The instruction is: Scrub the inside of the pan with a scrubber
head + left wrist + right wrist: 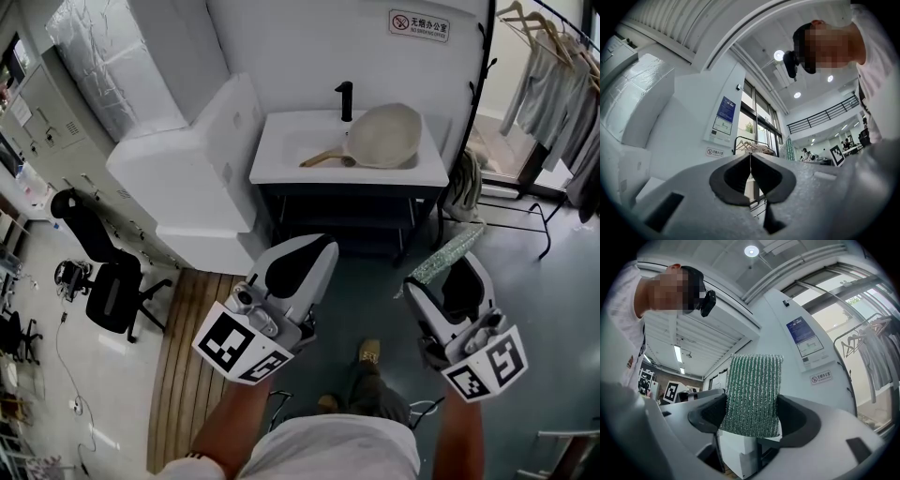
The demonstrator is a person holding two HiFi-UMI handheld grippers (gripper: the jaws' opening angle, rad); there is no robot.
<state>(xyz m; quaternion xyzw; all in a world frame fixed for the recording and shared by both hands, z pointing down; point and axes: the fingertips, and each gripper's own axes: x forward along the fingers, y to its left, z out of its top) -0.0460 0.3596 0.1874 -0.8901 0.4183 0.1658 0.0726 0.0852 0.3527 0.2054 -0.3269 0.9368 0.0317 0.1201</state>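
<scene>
A beige pan point(386, 135) with a wooden handle point(326, 157) leans in the white sink point(281, 159) at the far wall, under a black faucet point(345, 99). My right gripper point(424, 274) is held low at the right, well short of the sink, shut on a green-and-silver striped scrubber point(448, 253) that sticks out past its tips. In the right gripper view the scrubber point(753, 396) stands upright between the two dark pads point(708, 413). My left gripper point(323, 246) is at the left, jaws shut on nothing; its dark pads point(736, 180) meet in the left gripper view.
A white stepped cabinet point(187, 169) stands left of the sink, with a dark frame point(347, 220) under the basin. A clothes rack point(553, 84) with hanging garments is at the right. A black office chair point(103, 281) and wooden slatted flooring point(187, 366) lie to the left.
</scene>
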